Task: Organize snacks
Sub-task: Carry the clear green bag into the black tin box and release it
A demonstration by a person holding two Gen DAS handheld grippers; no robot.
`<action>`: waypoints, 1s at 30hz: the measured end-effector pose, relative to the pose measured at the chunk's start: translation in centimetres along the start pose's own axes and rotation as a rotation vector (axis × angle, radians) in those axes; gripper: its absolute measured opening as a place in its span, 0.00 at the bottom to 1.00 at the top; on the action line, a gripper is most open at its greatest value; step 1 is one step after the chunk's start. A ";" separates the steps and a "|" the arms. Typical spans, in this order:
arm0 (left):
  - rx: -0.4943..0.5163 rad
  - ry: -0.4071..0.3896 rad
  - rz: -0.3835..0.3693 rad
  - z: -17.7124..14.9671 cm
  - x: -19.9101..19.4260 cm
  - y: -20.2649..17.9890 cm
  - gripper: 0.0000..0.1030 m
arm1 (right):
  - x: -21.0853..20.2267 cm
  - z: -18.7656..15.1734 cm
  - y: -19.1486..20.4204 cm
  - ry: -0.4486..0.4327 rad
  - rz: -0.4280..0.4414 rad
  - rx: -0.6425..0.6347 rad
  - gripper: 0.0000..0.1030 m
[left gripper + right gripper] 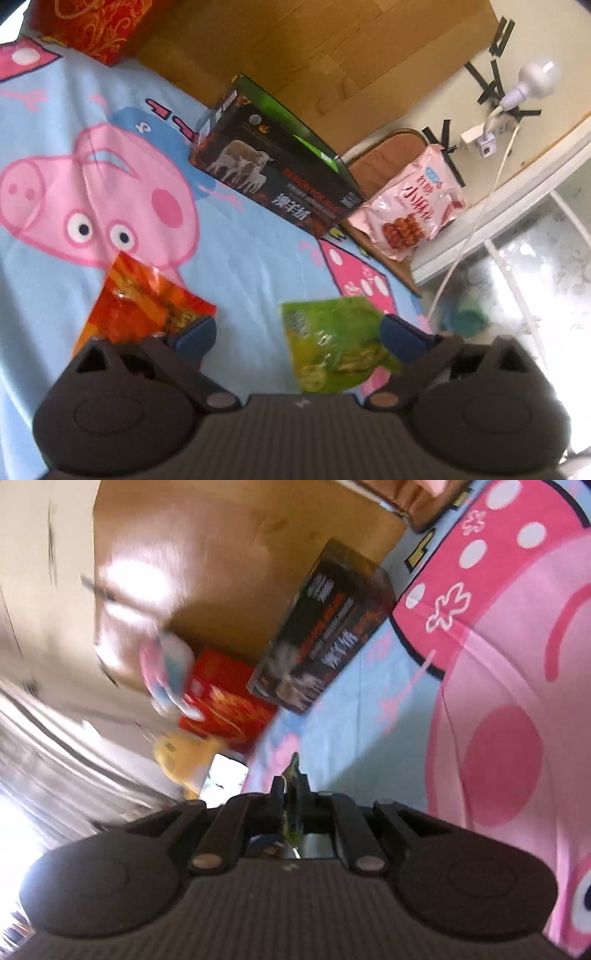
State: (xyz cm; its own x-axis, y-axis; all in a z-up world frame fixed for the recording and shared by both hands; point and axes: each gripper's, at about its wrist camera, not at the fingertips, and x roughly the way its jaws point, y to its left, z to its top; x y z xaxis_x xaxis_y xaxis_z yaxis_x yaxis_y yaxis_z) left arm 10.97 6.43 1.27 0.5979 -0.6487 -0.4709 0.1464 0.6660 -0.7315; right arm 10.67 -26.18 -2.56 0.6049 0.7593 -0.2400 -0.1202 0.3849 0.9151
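Observation:
In the left wrist view my left gripper [297,334] is open above the cartoon-pig bedsheet [110,192]. An orange-red snack bag [144,306] lies by its left finger and a green snack bag [332,343] lies by its right finger. A dark open box [277,166] stands further on, with a pink snack bag [410,206] on a chair beyond it. In the right wrist view my right gripper [291,786] is shut on the thin edge of a green-yellow snack packet [293,801]. The dark box [325,631] is ahead of it.
A red patterned cushion [96,26] sits at the bed's far corner; it also shows in the right wrist view [229,705], beside a yellow plush toy [181,757]. A wooden headboard [314,48] is behind. A bulb [535,79] and cable hang on the wall.

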 end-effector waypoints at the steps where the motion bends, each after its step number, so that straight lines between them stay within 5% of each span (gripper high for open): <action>1: -0.015 0.014 -0.021 0.0 0.3 0.1 0.96 | -0.3 0.4 -0.1 -0.008 0.030 0.028 0.08; 3: -0.041 0.035 -0.075 0.0 0.9 0.0 0.93 | -0.7 0.9 -0.4 -0.019 0.093 0.081 0.08; 4: -0.044 0.045 -0.104 0.0 1.3 -0.1 0.81 | -0.7 1.1 -0.5 -0.024 0.120 0.105 0.08; 5: -0.036 0.061 -0.135 0.2 1.7 -0.5 0.59 | -0.8 1.3 -0.5 -0.025 0.146 0.126 0.08; 7: 0.001 0.082 -0.149 1.0 2.6 -1.4 0.35 | -0.5 1.8 -0.2 -0.023 0.174 0.140 0.08; 9: 0.053 0.066 -0.101 2.3 3.1 -2.7 0.30 | 0.0 2.6 0.6 -0.015 0.175 0.110 0.07; 18: 0.295 -0.057 0.100 13.0 8.8 -8.6 0.29 | 4.9 10.5 7.6 -0.158 -0.024 -0.310 0.06; 23: 0.365 -0.079 0.290 15.4 14.2 -8.7 0.48 | 9.7 12.4 9.0 -0.253 -0.249 -0.580 0.11; 26: 0.350 -0.093 0.266 15.0 13.5 -7.9 0.48 | 11.9 11.1 9.2 -0.319 -0.445 -0.792 0.12; 30: 0.357 -0.137 0.237 13.4 9.9 -7.2 0.48 | 9.3 9.8 8.0 -0.362 -0.389 -0.753 0.13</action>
State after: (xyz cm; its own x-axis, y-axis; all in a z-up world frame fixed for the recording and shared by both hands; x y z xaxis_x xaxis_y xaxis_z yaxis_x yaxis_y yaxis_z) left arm 26.40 0.17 8.47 0.7430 -0.4241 -0.5178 0.2412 0.8913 -0.3840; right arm 23.03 -21.21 5.68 0.9040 0.3435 -0.2545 -0.2608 0.9148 0.3084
